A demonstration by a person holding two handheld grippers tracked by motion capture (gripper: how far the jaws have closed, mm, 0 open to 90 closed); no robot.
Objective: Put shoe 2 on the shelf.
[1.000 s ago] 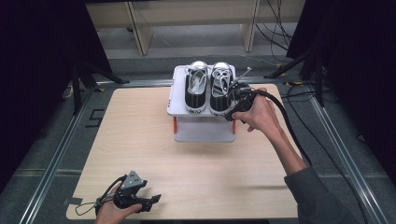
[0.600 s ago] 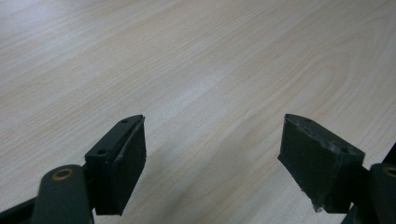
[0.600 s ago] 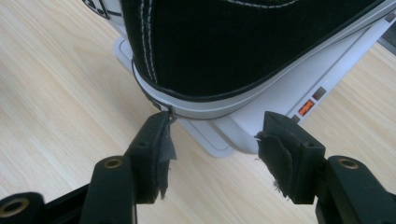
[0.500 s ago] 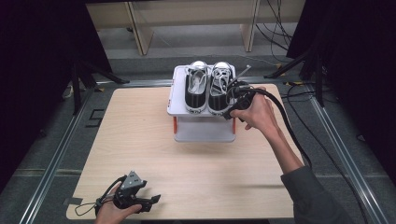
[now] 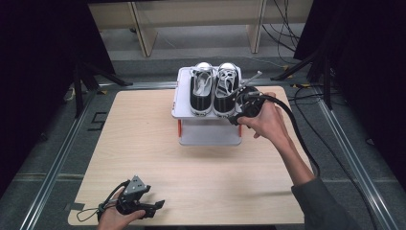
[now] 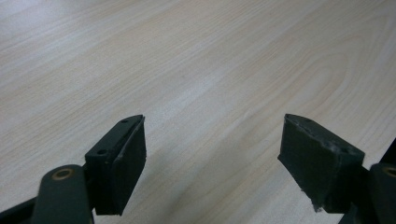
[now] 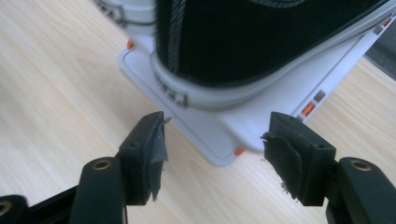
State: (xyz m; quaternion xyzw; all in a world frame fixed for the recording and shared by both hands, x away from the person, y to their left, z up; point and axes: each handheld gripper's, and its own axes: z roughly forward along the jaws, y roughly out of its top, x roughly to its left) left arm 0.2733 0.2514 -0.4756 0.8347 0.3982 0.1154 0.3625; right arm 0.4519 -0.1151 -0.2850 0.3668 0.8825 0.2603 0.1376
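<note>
On the far side of the worktop (image 5: 201,167) stands a small white two-tier rack (image 5: 210,129), and both black-and-white sneakers sit side by side on its top tray, toes pointing away. The left sneaker (image 5: 201,90) and the right sneaker (image 5: 225,91) look squarely seated, so I would judge the placing of the pair as good as done; what seems left is for the right hand to clear off from the rack.

The right claw (image 5: 238,111) is held at the near right corner of the tray, just beside the right sneaker's heel. In the right gripper view its jaws are spread wide with nothing between them, the sneaker's rubber sole edge (image 7: 205,93) and the tray's corner just ahead of them. The forearm reaches in long from the lower right, wrist bent slightly inward, cable trailing back over the worktop's edge.

The left claw (image 5: 155,207) rests low at the near left edge of the worktop, well apart from the rack, jaws likewise spread over bare wood.
</note>
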